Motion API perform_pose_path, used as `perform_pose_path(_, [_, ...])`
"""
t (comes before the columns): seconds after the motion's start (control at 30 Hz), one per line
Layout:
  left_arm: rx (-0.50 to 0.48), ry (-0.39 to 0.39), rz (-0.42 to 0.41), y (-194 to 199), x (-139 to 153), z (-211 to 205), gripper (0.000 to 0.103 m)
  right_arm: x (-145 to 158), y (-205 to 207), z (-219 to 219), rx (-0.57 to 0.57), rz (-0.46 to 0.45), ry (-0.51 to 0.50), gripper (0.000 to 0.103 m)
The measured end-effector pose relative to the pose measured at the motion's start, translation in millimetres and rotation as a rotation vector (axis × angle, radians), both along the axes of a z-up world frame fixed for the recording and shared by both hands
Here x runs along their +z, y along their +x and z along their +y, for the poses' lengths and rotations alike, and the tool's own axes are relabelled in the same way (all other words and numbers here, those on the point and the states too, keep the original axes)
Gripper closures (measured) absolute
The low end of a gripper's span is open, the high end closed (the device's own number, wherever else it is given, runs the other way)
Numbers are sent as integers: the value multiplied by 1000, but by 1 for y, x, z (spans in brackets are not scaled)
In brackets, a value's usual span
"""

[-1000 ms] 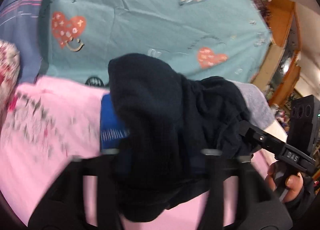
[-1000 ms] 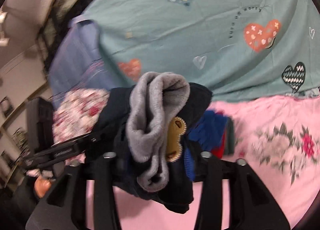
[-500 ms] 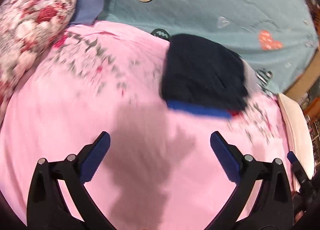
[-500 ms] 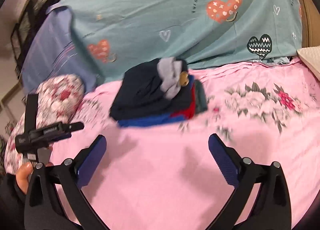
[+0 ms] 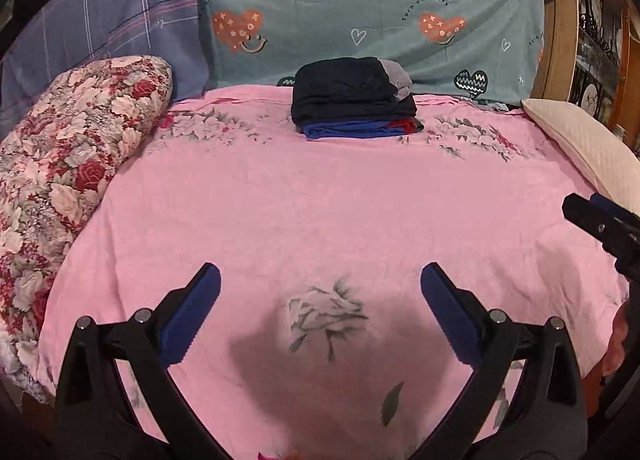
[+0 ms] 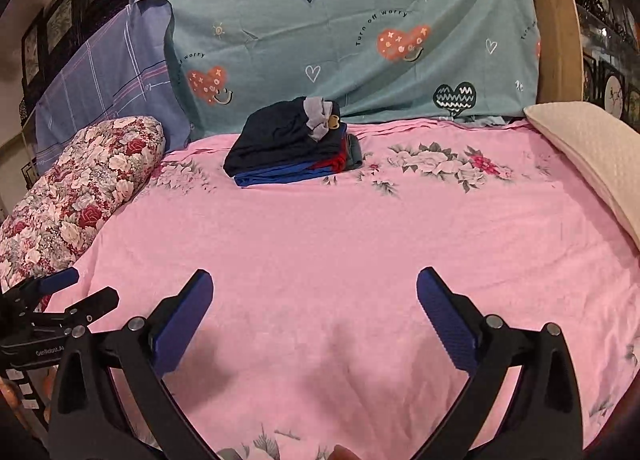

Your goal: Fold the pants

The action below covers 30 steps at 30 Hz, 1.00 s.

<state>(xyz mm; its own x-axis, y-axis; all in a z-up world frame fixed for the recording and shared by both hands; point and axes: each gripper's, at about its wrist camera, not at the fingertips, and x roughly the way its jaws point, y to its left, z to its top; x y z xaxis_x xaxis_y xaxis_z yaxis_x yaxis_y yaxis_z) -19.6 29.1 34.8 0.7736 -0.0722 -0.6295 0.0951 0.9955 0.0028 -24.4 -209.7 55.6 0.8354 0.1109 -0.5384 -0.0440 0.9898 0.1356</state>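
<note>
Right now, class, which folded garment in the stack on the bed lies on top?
The dark navy pants with grey waistband lining; the blue garment lies at the bottom.

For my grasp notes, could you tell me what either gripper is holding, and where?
Nothing is held. The left gripper and right gripper are open over the sheet; the pants lie on the stack.

Pink floral bedsheet [image 5: 320, 211], rose-patterned pillow [image 5: 72, 147] at left, cream pillow [image 6: 592, 147] at right, teal heart-print cloth [image 6: 360, 39] behind.

Soft matt cloth pants [image 5: 352, 93] on a pink cotton-looking sheet [image 5: 320, 211] (faintly creased)
</note>
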Motion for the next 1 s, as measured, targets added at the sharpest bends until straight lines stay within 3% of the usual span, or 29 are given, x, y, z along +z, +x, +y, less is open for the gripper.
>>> perform_pose_path(0.3, [66, 68, -28, -20, 6, -5, 2, 0, -36, 5, -35, -50, -108, 1])
perform_pose_path(0.9, [86, 61, 12, -13, -6, 0, 2, -6, -34, 5, -43, -46, -102, 1])
perform_pose_path(1.0, [48, 52, 3, -13, -5, -2, 2, -7, -32, 6, -38, -41, -106, 1])
